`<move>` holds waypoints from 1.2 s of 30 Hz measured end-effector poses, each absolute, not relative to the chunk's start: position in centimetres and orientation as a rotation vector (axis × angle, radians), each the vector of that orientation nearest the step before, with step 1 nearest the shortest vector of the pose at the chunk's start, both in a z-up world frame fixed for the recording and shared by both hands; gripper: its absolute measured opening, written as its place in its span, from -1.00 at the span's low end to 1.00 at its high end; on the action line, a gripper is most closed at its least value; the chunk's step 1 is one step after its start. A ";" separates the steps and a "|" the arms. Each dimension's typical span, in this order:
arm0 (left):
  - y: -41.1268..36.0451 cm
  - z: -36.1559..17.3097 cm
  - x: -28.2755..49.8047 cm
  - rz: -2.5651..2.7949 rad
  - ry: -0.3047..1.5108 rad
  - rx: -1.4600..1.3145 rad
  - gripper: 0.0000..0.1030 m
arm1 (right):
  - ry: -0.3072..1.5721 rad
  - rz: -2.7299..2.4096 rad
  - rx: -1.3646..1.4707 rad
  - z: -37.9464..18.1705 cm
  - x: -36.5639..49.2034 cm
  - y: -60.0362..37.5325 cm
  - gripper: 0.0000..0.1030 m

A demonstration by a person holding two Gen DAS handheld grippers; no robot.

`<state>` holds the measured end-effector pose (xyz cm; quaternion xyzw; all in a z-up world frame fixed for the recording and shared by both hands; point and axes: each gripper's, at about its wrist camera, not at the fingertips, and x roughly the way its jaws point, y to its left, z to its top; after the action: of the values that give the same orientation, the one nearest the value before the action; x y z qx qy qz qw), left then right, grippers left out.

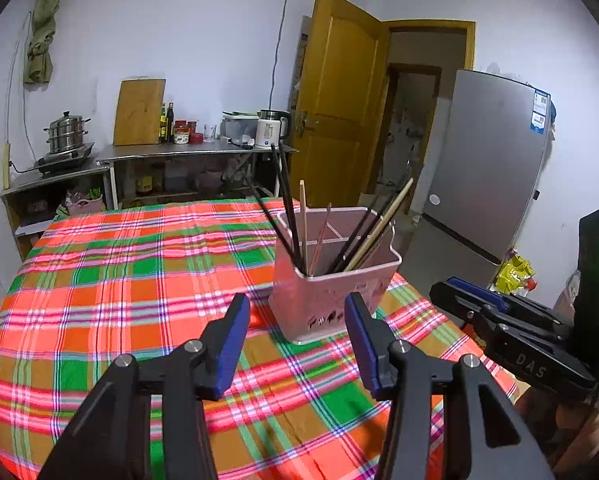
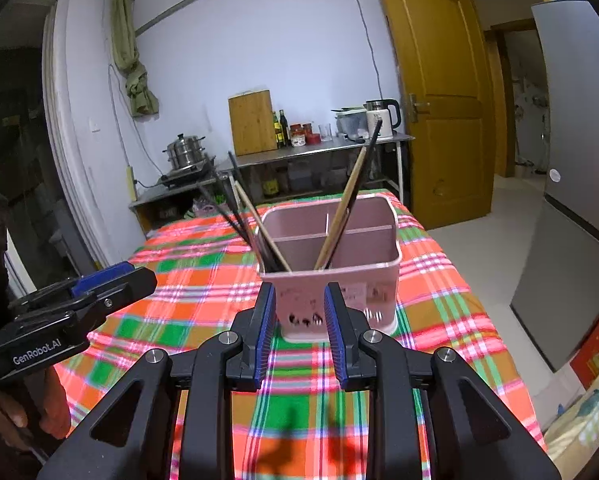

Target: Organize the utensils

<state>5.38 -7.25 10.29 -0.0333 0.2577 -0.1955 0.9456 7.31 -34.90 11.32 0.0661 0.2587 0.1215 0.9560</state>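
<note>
A pink divided utensil holder [image 1: 331, 292] stands on the plaid tablecloth [image 1: 119, 280], with several dark and wooden chopsticks [image 1: 295, 220] leaning in its near compartment. It also shows in the right wrist view [image 2: 331, 284] with chopsticks [image 2: 347, 204]. My left gripper [image 1: 297, 312] is open and empty, just short of the holder. My right gripper [image 2: 299, 304] is open and empty, close in front of the holder; it shows at the right of the left wrist view [image 1: 471, 292]. The left gripper shows at the left of the right wrist view [image 2: 115, 276].
A steel counter [image 1: 187, 152] with a kettle [image 1: 271, 128], a cutting board [image 1: 139, 112], bottles and a steamer pot [image 1: 67, 132] stands behind the table. A fridge [image 1: 487, 168] and an open wooden door [image 1: 335, 100] are to the right.
</note>
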 end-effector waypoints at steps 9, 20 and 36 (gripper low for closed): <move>-7.5 7.9 3.7 -0.379 0.542 -0.062 0.03 | 0.546 0.231 0.114 9.2 5.5 -34.5 -0.50; -8.0 6.3 2.9 -0.375 0.556 -0.045 0.08 | 0.559 0.218 0.096 7.9 4.7 -34.6 -0.50; -7.9 6.0 3.0 -0.361 0.558 -0.050 0.12 | 0.572 0.225 0.093 7.7 4.4 -34.5 -0.50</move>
<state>2.97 -7.86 6.02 -0.0245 0.2739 -0.1772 0.9450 4.41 -34.48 7.69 0.0458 0.2815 0.1105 0.9521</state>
